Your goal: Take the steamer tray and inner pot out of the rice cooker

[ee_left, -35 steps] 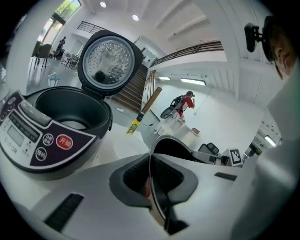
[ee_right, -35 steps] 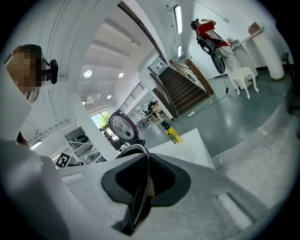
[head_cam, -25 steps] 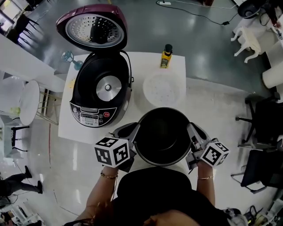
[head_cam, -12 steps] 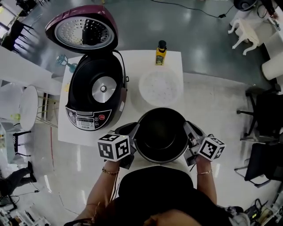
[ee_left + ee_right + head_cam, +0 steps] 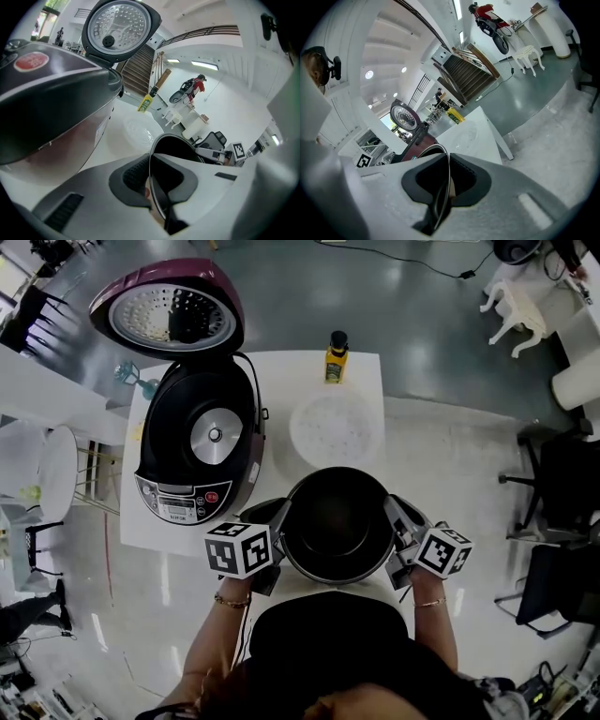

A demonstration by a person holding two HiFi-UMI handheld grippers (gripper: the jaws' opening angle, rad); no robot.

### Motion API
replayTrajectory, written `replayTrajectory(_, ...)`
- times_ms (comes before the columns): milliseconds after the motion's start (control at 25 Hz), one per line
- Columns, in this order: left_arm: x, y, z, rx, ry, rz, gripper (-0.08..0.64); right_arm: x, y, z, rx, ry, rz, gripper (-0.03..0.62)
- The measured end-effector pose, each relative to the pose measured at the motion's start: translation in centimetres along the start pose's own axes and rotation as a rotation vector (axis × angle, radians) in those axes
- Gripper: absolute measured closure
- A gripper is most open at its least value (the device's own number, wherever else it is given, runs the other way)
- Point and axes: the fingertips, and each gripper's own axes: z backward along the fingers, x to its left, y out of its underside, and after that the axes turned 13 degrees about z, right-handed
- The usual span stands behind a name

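The dark inner pot [image 5: 337,524] hangs over the near edge of the white table [image 5: 281,399], in front of the person's body. My left gripper [image 5: 277,532] is shut on the pot's left rim [image 5: 152,187], and my right gripper [image 5: 390,531] is shut on its right rim [image 5: 446,180]. The clear white steamer tray [image 5: 336,427] lies on the table behind the pot. The maroon rice cooker [image 5: 199,451] stands at the left with its lid [image 5: 169,320] raised and its cavity without a pot.
A yellow bottle [image 5: 333,359] stands at the table's far edge, behind the steamer tray. A white round stool [image 5: 58,460] is left of the table. Black office chairs [image 5: 561,521] stand at the right.
Both grippers have sunk a little with the pot between them. The view has shifted slightly, so the cooker appears further left.
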Motion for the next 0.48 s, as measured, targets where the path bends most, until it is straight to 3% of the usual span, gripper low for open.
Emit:
replayTrajectory(200, -0.2, -0.7, -0.4, -0.109, 0.06, -0.003, 0.537, -0.4, -0.4, -0.1, 0.0, 0.028, 0.055, 0.568)
replayTrajectory(480, -0.5, -2.7, 2.5, -0.259, 0.075, -0.049, 0.537, 0.1, -2.3, 0.9, -0.036, 0.053, 0.156, 0.528)
